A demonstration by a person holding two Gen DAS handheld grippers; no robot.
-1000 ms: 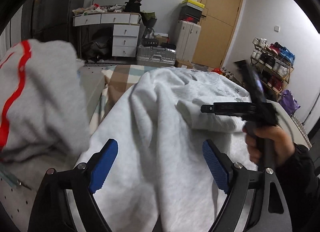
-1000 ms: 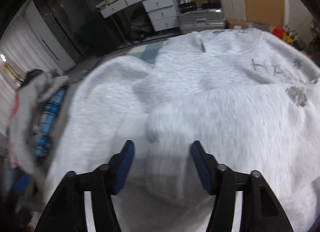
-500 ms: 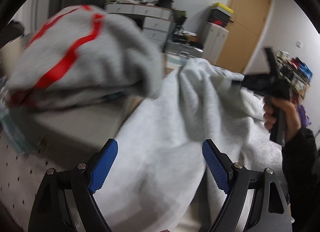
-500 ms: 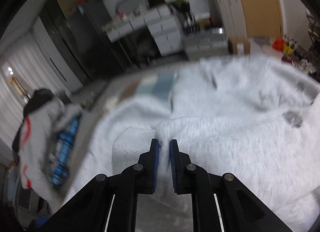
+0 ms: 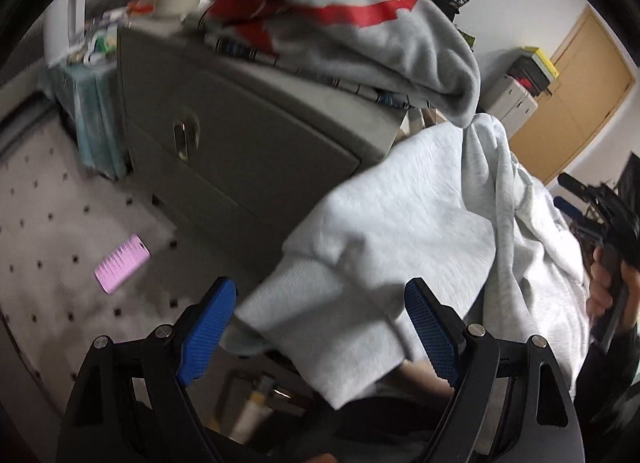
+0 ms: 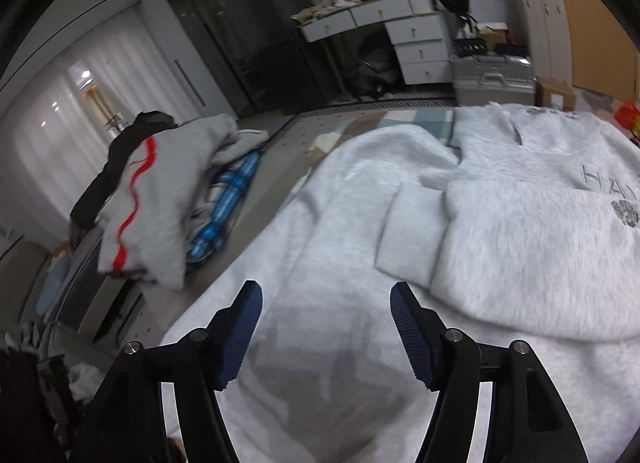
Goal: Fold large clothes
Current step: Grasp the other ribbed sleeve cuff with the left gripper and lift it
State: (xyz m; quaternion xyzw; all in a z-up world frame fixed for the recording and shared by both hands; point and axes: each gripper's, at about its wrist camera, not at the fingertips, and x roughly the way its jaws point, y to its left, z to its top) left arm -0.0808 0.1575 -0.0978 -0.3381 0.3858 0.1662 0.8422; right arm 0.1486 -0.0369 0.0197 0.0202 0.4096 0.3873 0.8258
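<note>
Left gripper (image 5: 320,327): jaws set wide. The ribbed cuff of a sleeve (image 5: 316,315) of the light grey sweatshirt (image 5: 404,219) lies between the two blue pads (image 5: 206,333). The picture is blurred here, so contact cannot be confirmed; the pads appear to stand clear of the cloth on both sides, with no grip.

Right gripper (image 6: 326,333): jaws opening, already well apart. Nothing is clamped between them. The pads hang above a flat stretch of the sweatshirt (image 6: 332,247), and their shadow falls on the cloth below.

Sweatshirt position: spread front-up across the work surface, collar at the far side. One sleeve is folded inward across the chest; its cuff (image 6: 412,231) lies flat ahead of the right gripper, to the right of centre. The opposite sleeve hangs over the near left edge, where the left gripper is.

Adjacent items: a grey garment with red stripe (image 5: 360,15) lies piled on a grey drawer cabinet (image 5: 224,135) left of the sweatshirt. In the left wrist view, the person's right hand (image 5: 608,283) grips the handle of the other tool at the right edge.
</note>
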